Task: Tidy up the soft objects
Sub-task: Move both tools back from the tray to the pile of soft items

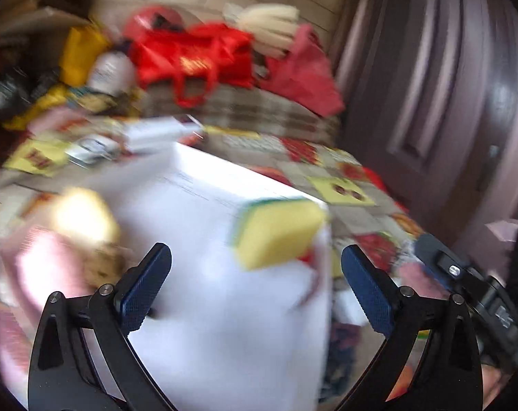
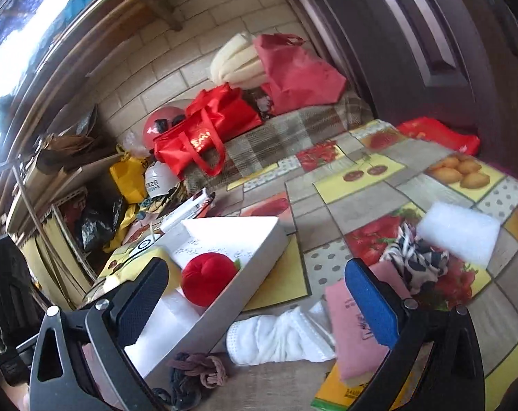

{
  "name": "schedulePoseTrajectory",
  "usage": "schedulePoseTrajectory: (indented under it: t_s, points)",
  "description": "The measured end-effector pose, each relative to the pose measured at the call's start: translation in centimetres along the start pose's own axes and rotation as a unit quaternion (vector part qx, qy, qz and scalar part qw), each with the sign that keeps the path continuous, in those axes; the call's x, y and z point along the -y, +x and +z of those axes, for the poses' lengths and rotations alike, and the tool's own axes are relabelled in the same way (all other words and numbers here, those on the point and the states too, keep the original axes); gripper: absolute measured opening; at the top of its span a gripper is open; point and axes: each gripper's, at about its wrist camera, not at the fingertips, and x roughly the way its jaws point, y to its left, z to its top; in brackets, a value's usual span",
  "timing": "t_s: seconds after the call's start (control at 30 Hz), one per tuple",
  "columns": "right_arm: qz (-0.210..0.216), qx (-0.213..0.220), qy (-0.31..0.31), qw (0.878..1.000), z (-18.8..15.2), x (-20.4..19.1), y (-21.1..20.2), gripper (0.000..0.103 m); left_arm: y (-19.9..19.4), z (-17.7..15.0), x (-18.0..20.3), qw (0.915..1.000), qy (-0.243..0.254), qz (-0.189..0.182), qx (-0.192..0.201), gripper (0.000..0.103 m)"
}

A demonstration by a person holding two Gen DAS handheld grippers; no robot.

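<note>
The left hand-held gripper (image 1: 255,287) was released and empty; the yellow sponge (image 1: 279,231), perhaps over the white box (image 1: 197,205), lay just ahead, slightly right. The right hand-held gripper (image 2: 255,294) was released too.

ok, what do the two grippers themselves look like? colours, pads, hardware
Both match: the left gripper and right gripper have black angular arms with triangular cut-outs and silver round screws at the joints. The fingers carry dark blue pads with a fine knurled grid; the right gripper's right pad looks brighter blue in the light. No cables, sleeves or readable markings are visible on either.
</note>
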Motion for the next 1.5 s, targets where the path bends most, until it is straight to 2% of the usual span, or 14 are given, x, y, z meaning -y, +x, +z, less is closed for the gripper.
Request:
schedulePoseTrajectory:
  t_s: [0.1, 0.17, 0.3, 0.37, 0.5, 0.6, 0.7, 0.8, 0.87, 0.97, 1.07, 1.2, 1.43, 1.5]
  points:
    - [0.005, 0.004, -0.029, 1.000, -0.1, -1.1, -0.2, 0.103, -1.2, -0.3, -1.0, 0.9974, -0.017, 0.061, 0.034, 0.100]
    - [0.006, 0.012, -0.039, 0.999, -0.2, -1.5, -0.6, 0.103, -2.0, -0.1, -1.7, 0.9960, -0.033, 0.066, 0.050, 0.100]
    - [0.005, 0.014, -0.034, 0.999, -0.1, -1.1, -0.4, 0.103, -2.8, 0.5, -1.3, 0.9981, -0.029, 0.000, 0.055, 0.100]
    - [-0.001, 0.018, -0.027, 0.999, 0.1, -0.6, -0.5, 0.103, -2.5, 1.1, -0.8, 0.9974, -0.030, -0.053, 0.039, 0.100]
    - [0.002, 0.066, -0.002, 0.998, 1.6, 1.2, -2.9, 0.103, -2.8, 2.1, -3.0, 0.9744, -0.115, -0.190, 0.033, 0.100]
    - [-0.006, 0.139, 0.001, 0.990, 2.9, 3.8, -6.9, 0.103, -4.9, 3.2, -6.6, 0.9580, -0.174, -0.217, 0.069, 0.101]
    - [-0.044, 0.170, -0.036, 0.984, 3.8, 5.7, -9.1, 0.103, -7.9, 3.9, -10.0, 0.9512, -0.197, -0.205, 0.120, 0.102]
    - [-0.077, 0.160, -0.066, 0.982, 4.2, 7.8, -9.7, 0.103, -9.7, 3.7, -11.7, 0.9437, -0.204, -0.213, 0.150, 0.102]
    - [-0.109, 0.146, -0.049, 0.982, 4.0, 9.3, -9.4, 0.103, -9.5, 3.4, -12.1, 0.9401, -0.212, -0.220, 0.151, 0.102]
    - [-0.109, 0.110, -0.001, 0.988, 4.0, 10.7, -8.1, 0.103, -8.2, 2.9, -11.6, 0.9403, -0.215, -0.227, 0.135, 0.102]
    - [-0.122, 0.090, -0.013, 0.988, 3.8, 10.2, -7.0, 0.103, -6.8, 2.2, -11.4, 0.9394, -0.206, -0.251, 0.109, 0.102]
    - [-0.117, 0.086, -0.017, 0.989, 3.7, 10.3, -6.7, 0.103, -5.7, 2.1, -12.5, 0.9413, -0.210, -0.247, 0.094, 0.102]
    - [-0.120, 0.077, 0.043, 0.989, 3.6, 12.7, -6.6, 0.103, -5.6, 1.9, -15.6, 0.9103, -0.276, -0.290, 0.104, 0.102]
    - [-0.112, 0.075, 0.058, 0.989, 3.6, 13.2, -6.5, 0.103, -5.8, 2.0, -16.2, 0.9104, -0.279, -0.285, 0.110, 0.102]
